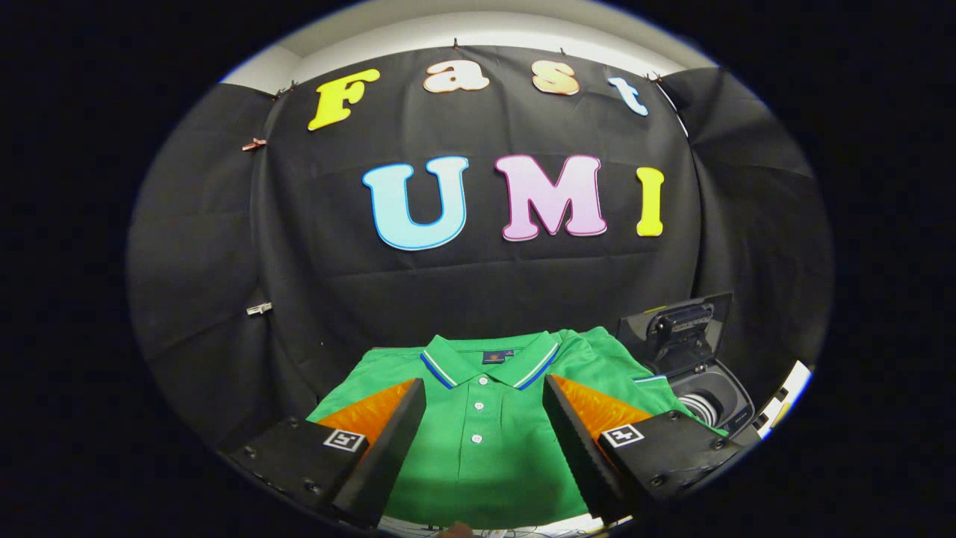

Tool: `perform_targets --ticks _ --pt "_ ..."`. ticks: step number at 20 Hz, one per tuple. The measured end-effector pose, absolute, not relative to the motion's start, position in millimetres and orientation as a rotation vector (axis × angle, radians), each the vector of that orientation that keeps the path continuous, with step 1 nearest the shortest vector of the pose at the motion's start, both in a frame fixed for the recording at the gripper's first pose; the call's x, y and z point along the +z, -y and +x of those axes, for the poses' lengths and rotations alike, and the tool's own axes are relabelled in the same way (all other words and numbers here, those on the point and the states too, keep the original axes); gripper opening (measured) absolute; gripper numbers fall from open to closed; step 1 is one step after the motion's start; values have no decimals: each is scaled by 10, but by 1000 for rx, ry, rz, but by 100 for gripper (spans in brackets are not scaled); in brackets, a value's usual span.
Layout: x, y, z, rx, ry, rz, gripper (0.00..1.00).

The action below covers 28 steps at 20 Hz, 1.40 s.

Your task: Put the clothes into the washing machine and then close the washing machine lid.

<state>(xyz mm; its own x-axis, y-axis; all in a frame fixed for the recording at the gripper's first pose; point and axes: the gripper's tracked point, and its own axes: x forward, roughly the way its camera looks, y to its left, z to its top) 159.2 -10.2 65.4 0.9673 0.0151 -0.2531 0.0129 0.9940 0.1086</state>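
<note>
- Between and beyond the fingers, a green polo shirt (485, 418) is lying flat and spread out, collar toward the black cloth wall (478, 284), its button placket running down the gap between the fingers.
- The gripper (484, 403) is hovering over the shirt with its fingers spread wide apart, gripping nothing; whether they are touching the fabric cannot be told.
- Just beside the shirt's right sleeve, the washing machine (709, 403) is sitting with its dark lid (680, 336) standing open and upright, the drum opening showing below it.
</note>
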Motion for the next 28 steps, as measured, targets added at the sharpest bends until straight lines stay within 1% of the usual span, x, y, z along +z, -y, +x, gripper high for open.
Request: perform_targets --ticks 3,8,11,12,20,22,24,26,28 --pt "499 138 1803 -10 -365 125 99" --pt "103 98 2050 -6 -610 133 99" --pt "-101 67 2006 2 -762 139 99" --pt "-79 71 2026 6 -775 126 99" --pt "-242 174 2029 -9 -1126 37 98" --pt "-283 208 2024 -13 -1184 -12 83" --pt "-299 199 2035 -29 -1204 0 82" --pt "-308 201 2017 -34 -1213 4 74" --pt "-316 216 2017 -28 -1220 -2 74"
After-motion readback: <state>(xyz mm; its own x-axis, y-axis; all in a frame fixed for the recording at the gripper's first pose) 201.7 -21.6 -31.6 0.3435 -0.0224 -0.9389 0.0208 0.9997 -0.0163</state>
